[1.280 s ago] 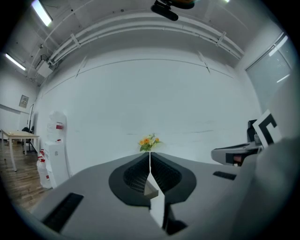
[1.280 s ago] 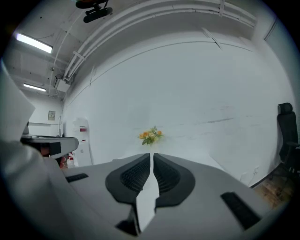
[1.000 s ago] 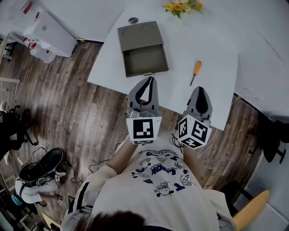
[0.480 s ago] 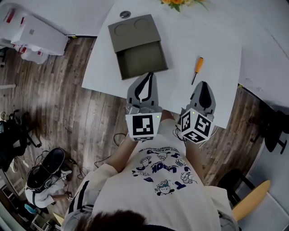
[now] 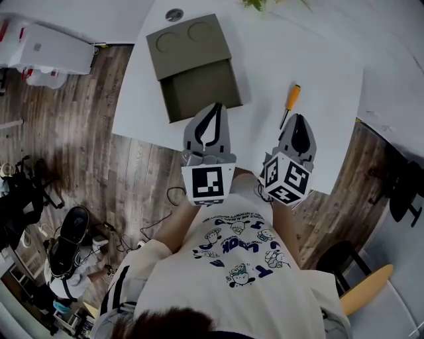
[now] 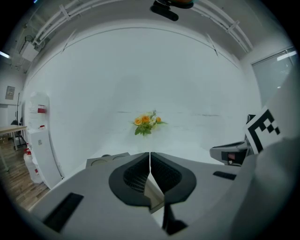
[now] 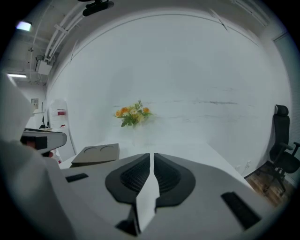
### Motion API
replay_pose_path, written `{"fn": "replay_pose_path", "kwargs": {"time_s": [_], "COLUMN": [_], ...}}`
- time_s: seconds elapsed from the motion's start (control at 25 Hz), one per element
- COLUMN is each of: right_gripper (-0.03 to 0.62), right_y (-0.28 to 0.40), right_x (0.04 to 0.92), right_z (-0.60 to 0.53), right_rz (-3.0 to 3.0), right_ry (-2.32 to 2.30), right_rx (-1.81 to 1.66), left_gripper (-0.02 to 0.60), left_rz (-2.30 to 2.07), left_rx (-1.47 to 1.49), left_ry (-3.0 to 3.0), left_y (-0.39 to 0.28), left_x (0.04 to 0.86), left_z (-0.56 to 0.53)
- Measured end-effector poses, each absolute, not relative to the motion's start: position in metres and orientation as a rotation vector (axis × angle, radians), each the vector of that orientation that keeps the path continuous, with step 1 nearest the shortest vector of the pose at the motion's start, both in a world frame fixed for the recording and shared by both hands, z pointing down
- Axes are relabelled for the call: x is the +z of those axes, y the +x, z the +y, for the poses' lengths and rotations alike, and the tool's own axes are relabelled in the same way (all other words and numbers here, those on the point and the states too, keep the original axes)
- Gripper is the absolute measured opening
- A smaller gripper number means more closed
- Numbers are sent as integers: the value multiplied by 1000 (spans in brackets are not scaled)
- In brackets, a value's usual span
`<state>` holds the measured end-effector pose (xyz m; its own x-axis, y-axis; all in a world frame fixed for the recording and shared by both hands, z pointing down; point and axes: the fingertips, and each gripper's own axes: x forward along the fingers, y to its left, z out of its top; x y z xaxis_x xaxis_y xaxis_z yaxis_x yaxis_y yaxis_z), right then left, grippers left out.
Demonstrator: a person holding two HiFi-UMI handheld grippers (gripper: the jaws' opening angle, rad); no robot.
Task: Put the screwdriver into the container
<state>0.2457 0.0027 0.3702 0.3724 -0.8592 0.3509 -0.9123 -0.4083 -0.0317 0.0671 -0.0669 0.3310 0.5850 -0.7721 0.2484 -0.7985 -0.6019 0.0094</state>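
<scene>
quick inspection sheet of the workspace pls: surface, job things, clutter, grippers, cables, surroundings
surface: white table, mostly bare
job's things: screwdriver, orange handle, lies flat on the table to the right of the container, apart from it; the container's open tray is empty
clutter: flowers at the far edge; round port behind the container
grippers: left gripper and right gripper both shut, nothing between the jaws, at the near table edge
cables: dark cable on the floor
surroundings: wooden floor, black office chair, white unit at left
</scene>
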Motion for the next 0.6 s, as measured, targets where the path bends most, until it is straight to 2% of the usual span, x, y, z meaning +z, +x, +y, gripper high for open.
{"fn": "replay_pose_path", "kwargs": {"time_s": [0.48,0.6], "right_gripper": [45,84], "right_y": [275,282], "right_x": [429,445], "right_z": [-16,-20], "right_rz": [-1539,-1525], "right_ry": [2377,2351], "right_rx": [669,718], "left_gripper": [20,20], "left_rz": [-1290,-1287], "left_rx": [471,496], "left_ry": [2608,2580], "left_y": [93,97], "left_x": [381,392], "left_z": [-86,-90]}}
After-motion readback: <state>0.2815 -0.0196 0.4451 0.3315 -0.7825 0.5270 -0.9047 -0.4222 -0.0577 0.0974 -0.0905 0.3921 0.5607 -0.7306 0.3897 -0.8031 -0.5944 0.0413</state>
